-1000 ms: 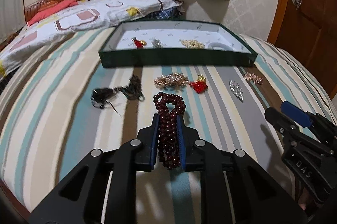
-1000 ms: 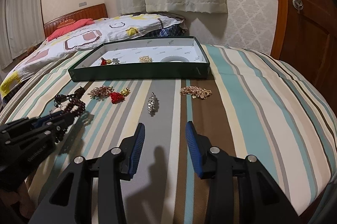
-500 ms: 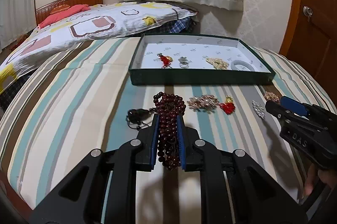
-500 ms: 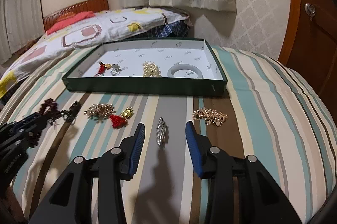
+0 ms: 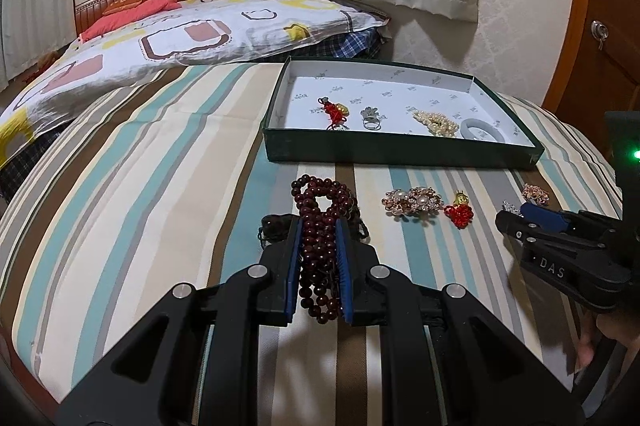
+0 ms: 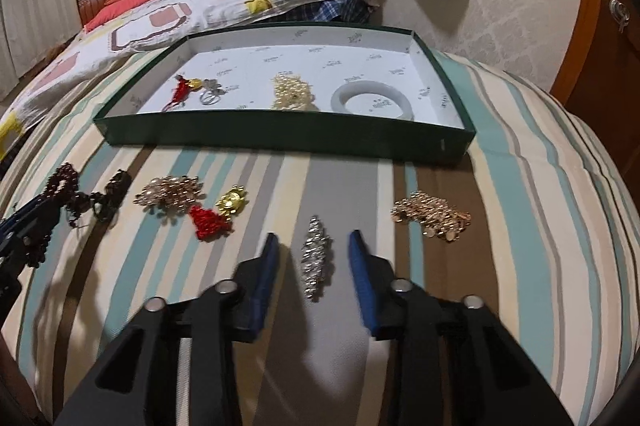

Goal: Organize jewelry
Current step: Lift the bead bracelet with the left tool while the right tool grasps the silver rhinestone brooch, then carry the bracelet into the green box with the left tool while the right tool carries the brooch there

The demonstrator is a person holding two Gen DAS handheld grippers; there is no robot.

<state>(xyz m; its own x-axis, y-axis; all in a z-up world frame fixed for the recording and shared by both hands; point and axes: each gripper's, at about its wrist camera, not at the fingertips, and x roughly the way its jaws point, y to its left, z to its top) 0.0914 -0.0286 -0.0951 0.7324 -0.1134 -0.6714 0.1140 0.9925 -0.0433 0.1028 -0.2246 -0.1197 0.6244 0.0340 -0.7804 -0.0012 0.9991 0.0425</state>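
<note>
My left gripper [image 5: 319,226] is shut on a dark red bead bracelet [image 5: 320,246] and holds it above the striped bed, short of the green box [image 5: 400,151]. The box [image 6: 280,135] holds a red-and-gold charm [image 6: 184,87], a silver ring [image 6: 210,97], a pearl piece [image 6: 290,93] and a pale bangle [image 6: 372,99]. My right gripper [image 6: 314,240] is open, its jaws on either side of a silver crystal brooch [image 6: 316,258] lying on the bed. It also shows at the right of the left wrist view [image 5: 532,216].
On the bed lie a rose-gold brooch [image 6: 170,193], a red knot charm with gold bead [image 6: 212,218], a gold chain bracelet [image 6: 432,216] and a black cord piece [image 6: 110,193]. A patterned quilt [image 5: 160,37] lies behind the box. A wooden door [image 5: 600,25] is at right.
Both grippers have moved forward toward the box. The right gripper has come down around the silver brooch. The left still holds the bead bracelet.
</note>
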